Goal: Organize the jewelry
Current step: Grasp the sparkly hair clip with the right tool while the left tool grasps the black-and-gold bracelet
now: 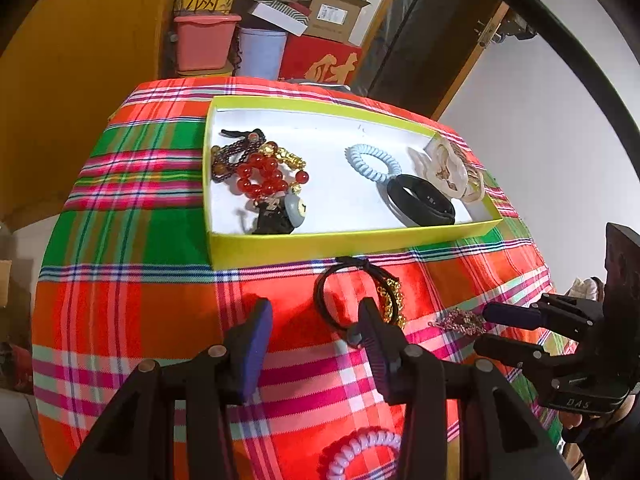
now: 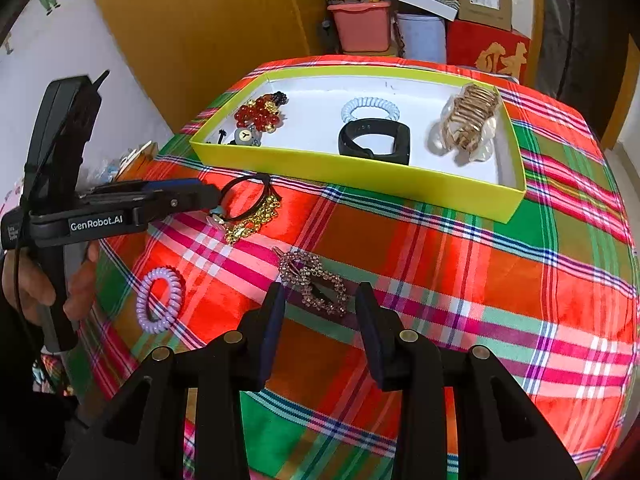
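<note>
A yellow-green tray [image 1: 340, 246] [image 2: 360, 172] on the plaid table holds red and gold bead bracelets [image 1: 260, 176] [image 2: 260, 114], a blue coil tie [image 1: 374, 162] [image 2: 370, 108], a black band [image 1: 420, 200] [image 2: 374, 142] and a gold claw clip [image 1: 450, 170] [image 2: 470, 120]. In front of it lie a black hair tie with a gold chain [image 1: 360, 294] [image 2: 250, 208], a rhinestone clip [image 1: 460, 320] [image 2: 314, 282] and a purple coil tie [image 1: 362, 454] [image 2: 160, 298]. My left gripper [image 1: 316, 320] [image 2: 214, 196] is open around the black tie's near edge. My right gripper [image 2: 320, 300] [image 1: 486, 326] is open over the rhinestone clip.
Behind the table stand a pink bin [image 1: 204, 42] [image 2: 362, 26], a pale blue tub [image 1: 262, 52], a red box [image 1: 320, 60] [image 2: 488, 50] and cardboard boxes [image 1: 336, 12]. A wooden panel [image 2: 192, 32] is at the back left. The plaid cloth [image 2: 480, 300] drops off at the table's edges.
</note>
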